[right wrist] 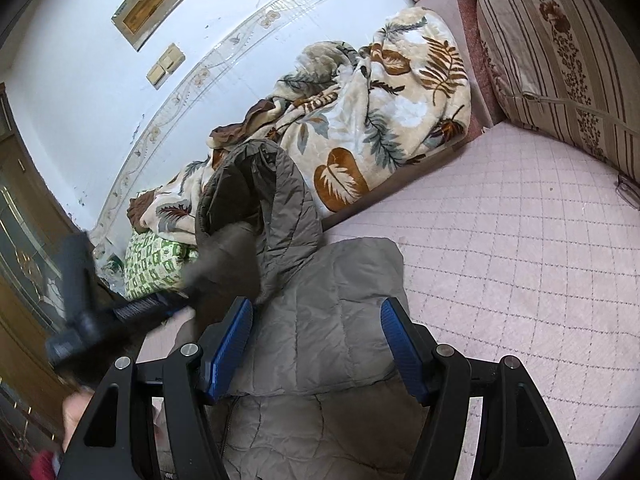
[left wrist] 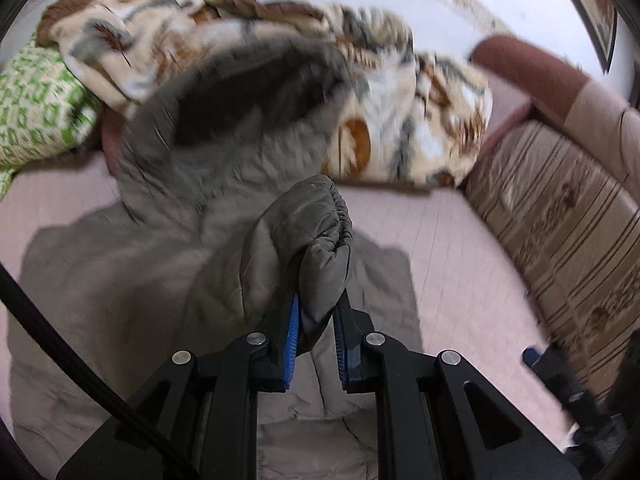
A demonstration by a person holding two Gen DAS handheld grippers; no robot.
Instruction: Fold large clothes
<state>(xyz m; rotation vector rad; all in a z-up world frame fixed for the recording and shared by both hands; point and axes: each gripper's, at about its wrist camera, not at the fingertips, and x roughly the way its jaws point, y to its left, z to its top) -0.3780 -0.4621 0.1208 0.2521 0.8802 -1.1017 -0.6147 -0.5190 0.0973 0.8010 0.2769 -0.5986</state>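
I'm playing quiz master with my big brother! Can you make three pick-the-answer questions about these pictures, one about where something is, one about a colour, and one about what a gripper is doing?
1. Where is the leafy blanket?
A. Folded on the jacket
B. Heaped against the wall, behind the jacket
C. In the right gripper

2. What colour are the pads on the gripper fingers?
A. Blue
B. Red
C. Yellow

3. What is the left gripper doing?
A. Hanging open over the bed
B. Pinching the green pillow
C. Pinching the jacket's sleeve cuff

Answers:
1 B, it lies bunched along the wall past the grey-brown jacket.
2 A, blue strips line the fingers in both views.
3 C, the cuff sits clamped between its fingers, while the right gripper is open over the jacket.
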